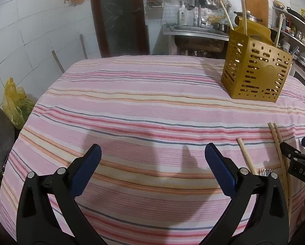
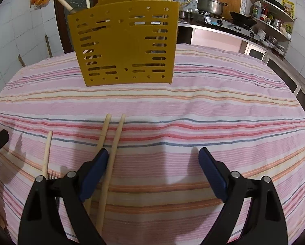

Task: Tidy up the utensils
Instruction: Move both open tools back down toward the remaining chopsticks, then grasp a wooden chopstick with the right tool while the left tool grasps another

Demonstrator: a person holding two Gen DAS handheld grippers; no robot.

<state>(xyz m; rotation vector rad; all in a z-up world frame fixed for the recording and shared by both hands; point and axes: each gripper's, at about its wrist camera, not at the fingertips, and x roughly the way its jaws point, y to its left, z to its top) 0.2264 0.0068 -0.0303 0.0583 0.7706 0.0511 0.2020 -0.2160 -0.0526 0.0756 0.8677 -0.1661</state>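
My right claw point(image 2: 153, 159) wide, astride pale wooden chopstick point(image 2: 111, 159) near surface's front edge: centre, then close; left claw point(image 1: 152, 157) wide, idle.

The utensil holder point(image 2: 123, 45) stood on the tablecloth point(image 2: 213, 106) toward the table's far side, with several wooden handles point(image 1: 244, 16) sticking up out of it. Nearer the camera, two chopsticks point(image 2: 111, 143) lay side by side on the cloth, running toward the holder. A third chopstick point(image 2: 47, 151) lay to their left, well apart, with a fork point(image 2: 53, 174) just beside its near end. Behind the table were a sink point(image 1: 199, 30) and a stove point(image 2: 230, 23).
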